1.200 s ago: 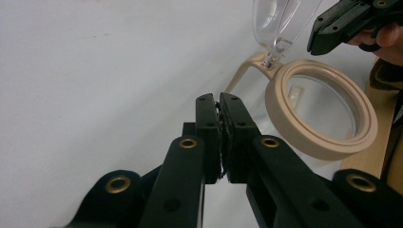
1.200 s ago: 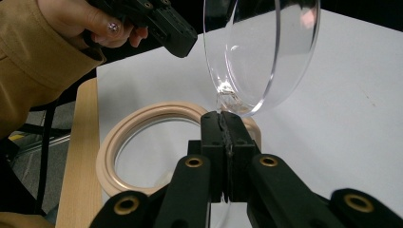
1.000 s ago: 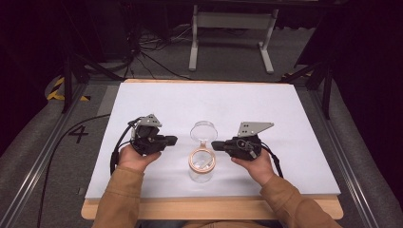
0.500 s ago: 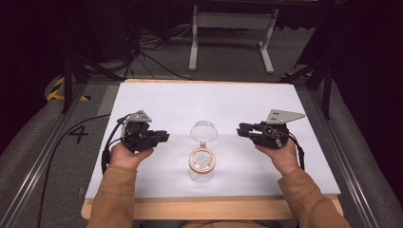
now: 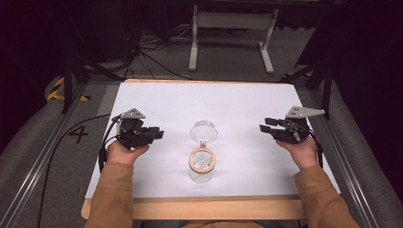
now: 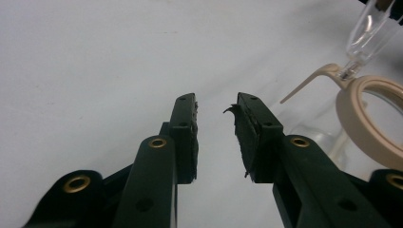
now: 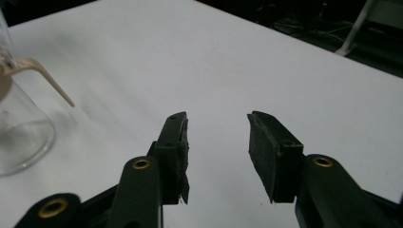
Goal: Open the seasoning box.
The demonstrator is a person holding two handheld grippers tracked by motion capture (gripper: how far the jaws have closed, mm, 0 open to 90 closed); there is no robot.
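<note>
High view: a clear glass jar (image 5: 201,164) with a tan-rimmed hinged lid (image 5: 204,131) flipped open toward 12 o'clock stands mid-table (image 5: 157,99); the left gripper (image 5: 154,134) at its 9 o'clock and the right gripper (image 5: 266,125) at 3 o'clock sit well apart, with bare white surface between.

Left gripper view: jaws slightly parted, empty; jar at 2 o'clock.

Right gripper view: jaws wider apart, empty; jar at 9 o'clock, table edge beyond.

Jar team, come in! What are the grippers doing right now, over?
Left gripper open, empty, left of the glass jar. Right gripper open, empty, far right. Jar upright, lid flipped open. Nothing in the way.
</note>
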